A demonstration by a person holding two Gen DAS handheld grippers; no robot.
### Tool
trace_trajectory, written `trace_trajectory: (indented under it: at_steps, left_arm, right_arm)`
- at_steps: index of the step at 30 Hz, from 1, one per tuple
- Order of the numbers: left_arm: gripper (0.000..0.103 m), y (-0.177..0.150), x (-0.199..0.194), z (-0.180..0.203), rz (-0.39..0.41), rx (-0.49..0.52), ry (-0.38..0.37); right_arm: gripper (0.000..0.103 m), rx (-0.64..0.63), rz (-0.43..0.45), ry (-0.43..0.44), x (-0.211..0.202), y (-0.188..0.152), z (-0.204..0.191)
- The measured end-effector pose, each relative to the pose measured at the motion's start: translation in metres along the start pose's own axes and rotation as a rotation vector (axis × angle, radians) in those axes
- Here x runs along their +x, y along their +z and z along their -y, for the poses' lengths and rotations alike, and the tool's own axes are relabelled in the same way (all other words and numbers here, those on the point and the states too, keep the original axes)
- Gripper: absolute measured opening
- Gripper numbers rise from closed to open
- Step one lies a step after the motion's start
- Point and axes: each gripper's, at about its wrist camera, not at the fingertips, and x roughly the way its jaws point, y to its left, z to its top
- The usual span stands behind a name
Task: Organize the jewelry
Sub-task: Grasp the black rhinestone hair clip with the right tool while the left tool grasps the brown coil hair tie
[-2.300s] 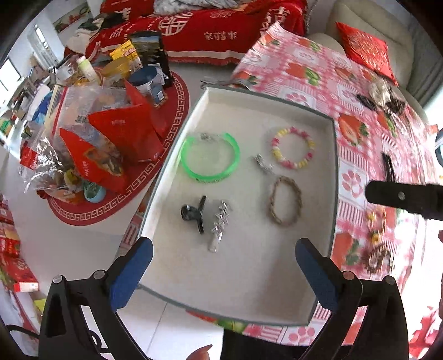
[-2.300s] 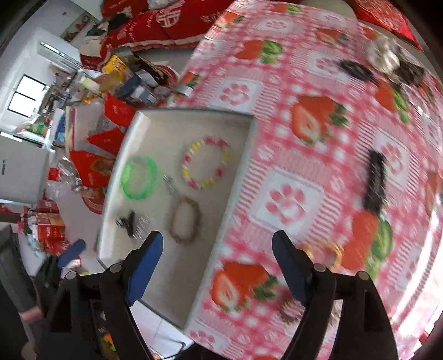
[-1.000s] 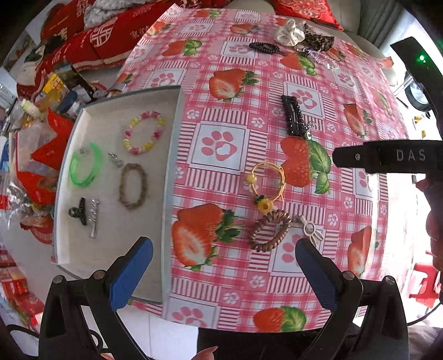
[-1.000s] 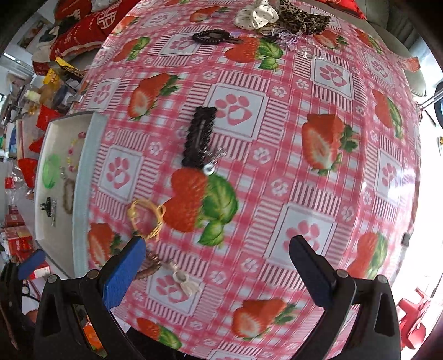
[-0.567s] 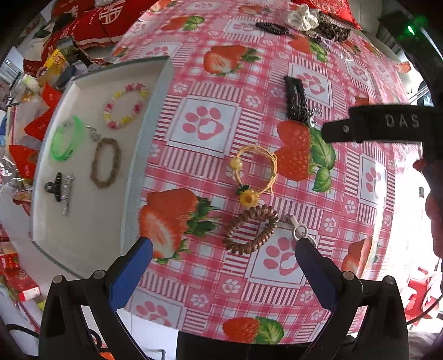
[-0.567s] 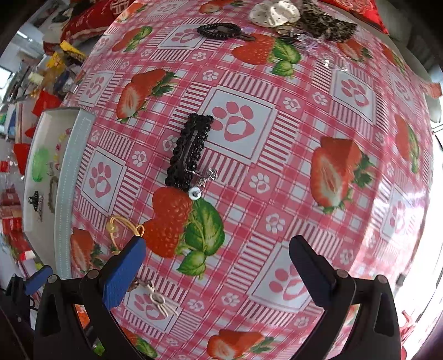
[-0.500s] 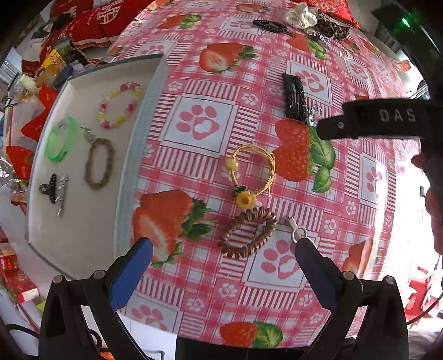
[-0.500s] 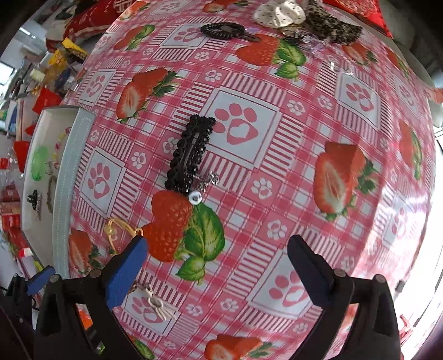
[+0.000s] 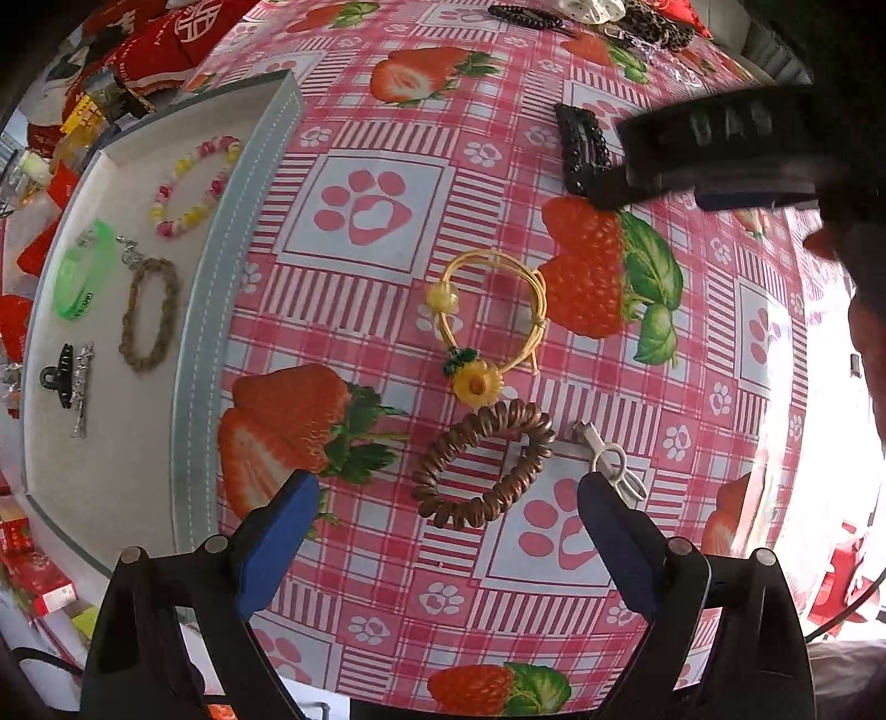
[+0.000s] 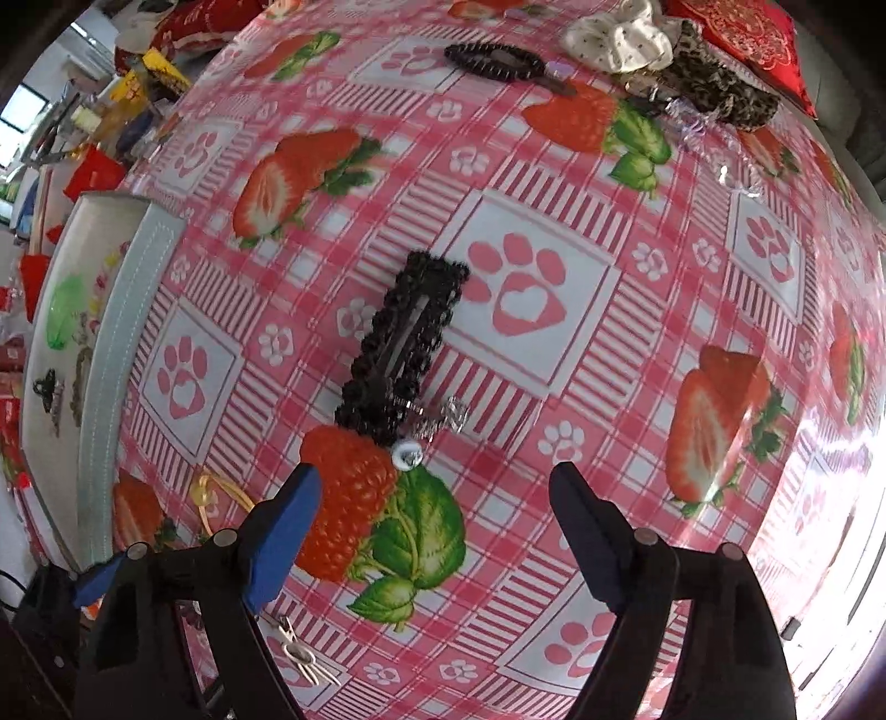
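My left gripper (image 9: 443, 520) is open and empty, just short of a brown coil hair tie (image 9: 483, 462) on the strawberry tablecloth. A yellow cord bracelet with a sunflower (image 9: 487, 321) lies beyond it, and a small silver clip (image 9: 609, 459) to its right. The grey tray (image 9: 202, 310) at the left holds a pastel bead bracelet (image 9: 194, 185), a green band (image 9: 83, 277), a braided bracelet (image 9: 149, 313) and a black claw clip (image 9: 58, 374). My right gripper (image 10: 434, 531) is open and empty, just short of a black beaded hair clip (image 10: 401, 346) with a small silver earring (image 10: 426, 426) beside it.
At the table's far edge lie a black coil tie (image 10: 493, 61), a white scrunchie (image 10: 614, 36) and a leopard scrunchie (image 10: 714, 94). The tray (image 10: 111, 343) sits at the table's left edge. Red packets and clutter (image 9: 72, 111) fill the floor beyond it. The right gripper's body (image 9: 720, 149) crosses the left view's upper right.
Both grippers have swung from the tray to the tablecloth and come lower and closer: the left toward the brown coil tie, the right toward the black beaded clip. Both stay open.
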Motion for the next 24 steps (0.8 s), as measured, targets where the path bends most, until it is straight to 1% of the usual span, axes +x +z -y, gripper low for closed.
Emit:
trace_trajectory:
  at_steps: [2, 5, 6, 7, 11, 13, 15, 16, 17, 18, 19, 20, 21, 22, 23, 24]
  left_arm:
    - [0.088, -0.001, 0.009, 0.005, -0.015, 0.004, -0.004]
    - [0.088, -0.005, 0.018, 0.005, -0.026, 0.001, -0.004]
    - [0.081, -0.006, 0.021, 0.004, -0.031, 0.001, -0.004]
    - [0.08, -0.008, 0.024, 0.003, -0.034, 0.002, 0.001]
    - [0.08, -0.011, 0.026, 0.006, -0.017, 0.023, 0.012]
    - [0.075, -0.014, 0.026, 0.007, -0.009, 0.021, 0.015]
    - [0.062, -0.012, 0.025, 0.007, 0.0, 0.022, 0.015]
    - [0.059, -0.013, 0.023, 0.007, 0.003, 0.025, 0.015]
    - [0.053, -0.014, 0.023, 0.007, 0.006, 0.029, 0.014]
    - [0.051, -0.01, 0.021, 0.007, 0.004, 0.031, 0.012]
    - [0.049, -0.009, 0.021, 0.007, 0.004, 0.032, 0.008]
    - [0.045, -0.01, 0.02, 0.007, 0.005, 0.033, 0.002]
    - [0.033, -0.008, 0.02, 0.007, 0.004, 0.034, -0.005]
    - [0.019, -0.007, 0.016, 0.008, 0.0, 0.034, -0.017]
    - [0.008, -0.004, 0.013, 0.006, -0.01, 0.032, -0.032]
    - [0.008, -0.003, 0.011, 0.005, -0.013, 0.025, -0.052]
  right_arm:
    - [0.086, 0.019, 0.013, 0.023, -0.003, 0.006, 0.003]
    - [0.086, 0.041, 0.011, 0.046, -0.003, 0.02, 0.011]
    - [0.086, 0.048, 0.014, 0.047, -0.002, 0.025, 0.011]
    - [0.086, 0.052, 0.015, 0.049, 0.001, 0.032, 0.012]
    - [0.086, 0.061, 0.013, 0.056, 0.011, 0.048, 0.003]
    - [0.085, 0.052, 0.008, 0.042, 0.017, 0.054, -0.007]
    - [0.079, 0.037, 0.006, 0.0, 0.023, 0.06, -0.018]
    - [0.074, 0.029, 0.011, -0.015, 0.025, 0.062, -0.023]
    - [0.071, 0.023, 0.015, -0.036, 0.026, 0.065, -0.028]
    - [0.065, 0.022, 0.015, -0.054, 0.027, 0.067, -0.031]
    - [0.055, 0.022, 0.017, -0.07, 0.027, 0.068, -0.033]
    - [0.051, 0.023, 0.022, -0.088, 0.027, 0.07, -0.035]
    - [0.038, 0.023, 0.026, -0.095, 0.026, 0.07, -0.035]
    - [0.034, 0.021, 0.03, -0.098, 0.025, 0.072, -0.034]
    - [0.034, 0.02, 0.031, -0.09, 0.023, 0.072, -0.03]
    - [0.034, 0.02, 0.032, -0.083, 0.022, 0.071, -0.027]
